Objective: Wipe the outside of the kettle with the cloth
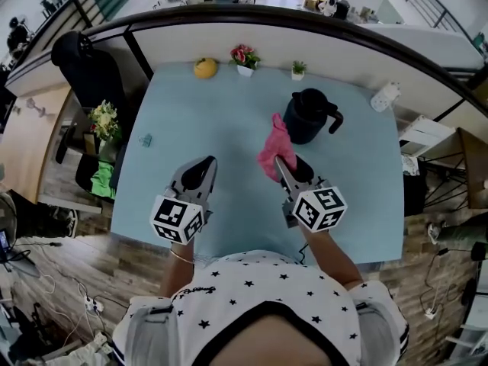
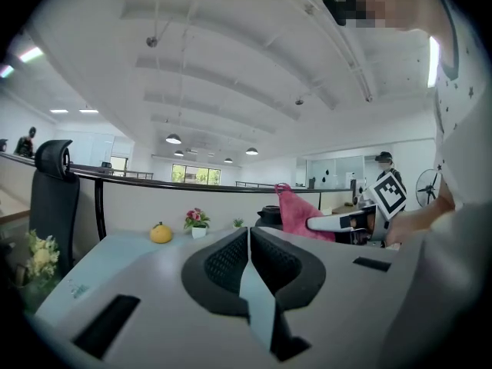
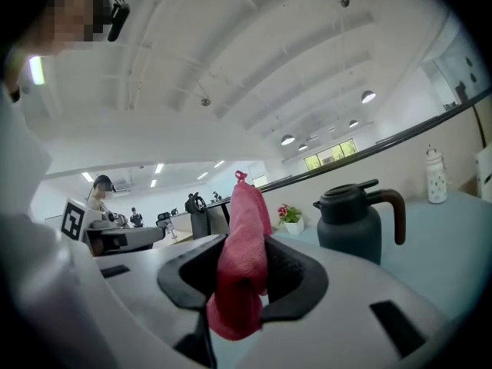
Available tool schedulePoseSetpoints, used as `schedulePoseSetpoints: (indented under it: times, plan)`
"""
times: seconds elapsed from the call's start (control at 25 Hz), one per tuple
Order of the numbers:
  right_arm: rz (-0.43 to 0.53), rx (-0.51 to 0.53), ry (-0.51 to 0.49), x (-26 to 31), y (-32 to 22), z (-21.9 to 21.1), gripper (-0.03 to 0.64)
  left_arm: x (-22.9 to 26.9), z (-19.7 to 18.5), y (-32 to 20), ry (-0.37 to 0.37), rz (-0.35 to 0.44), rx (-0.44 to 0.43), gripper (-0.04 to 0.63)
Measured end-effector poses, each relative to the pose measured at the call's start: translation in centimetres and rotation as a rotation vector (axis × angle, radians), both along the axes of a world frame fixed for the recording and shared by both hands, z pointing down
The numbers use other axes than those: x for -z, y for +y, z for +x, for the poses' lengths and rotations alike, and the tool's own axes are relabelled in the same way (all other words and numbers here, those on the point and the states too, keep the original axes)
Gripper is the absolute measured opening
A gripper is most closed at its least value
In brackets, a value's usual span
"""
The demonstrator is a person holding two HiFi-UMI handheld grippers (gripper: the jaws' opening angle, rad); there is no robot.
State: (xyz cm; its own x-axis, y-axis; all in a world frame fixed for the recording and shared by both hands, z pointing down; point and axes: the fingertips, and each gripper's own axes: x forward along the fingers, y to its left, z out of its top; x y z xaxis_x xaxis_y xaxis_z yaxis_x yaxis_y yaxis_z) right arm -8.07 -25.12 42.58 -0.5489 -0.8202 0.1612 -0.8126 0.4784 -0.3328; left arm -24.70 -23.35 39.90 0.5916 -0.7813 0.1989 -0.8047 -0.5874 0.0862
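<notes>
A dark kettle [image 1: 308, 116] with a side handle stands upright at the back right of the pale blue table [image 1: 191, 128]; the right gripper view shows the kettle [image 3: 352, 221] ahead and to the right. My right gripper [image 1: 279, 163] is shut on a pink cloth [image 1: 275, 147], held just short of the kettle's near left side. The cloth [image 3: 242, 264] stands up between the jaws and hangs below them. My left gripper [image 1: 210, 161] hovers over the table's front left, jaws together with nothing in them; its own view shows the cloth [image 2: 298, 211] to the right.
Along the table's far edge sit a yellow fruit [image 1: 205, 68], a small flower pot [image 1: 244, 58] and a tiny plant [image 1: 298, 70]. A white bottle [image 1: 385, 96] lies at the far right corner. A black chair [image 1: 88, 71] stands left of the table.
</notes>
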Motion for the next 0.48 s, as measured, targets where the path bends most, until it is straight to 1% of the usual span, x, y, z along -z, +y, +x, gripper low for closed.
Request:
schedulePoseSetpoints:
  times: [0.16, 0.48]
  plan:
    - [0.01, 0.009, 0.01, 0.3, 1.3, 1.1, 0.127, 0.2, 1.3, 0.9, 0.007, 0.001, -0.006, 0.032]
    - [0.012, -0.009, -0.003, 0.7, 2.2, 2.6, 0.127, 0.5, 3.1, 1.5, 0.004, 0.007, -0.04, 0.032]
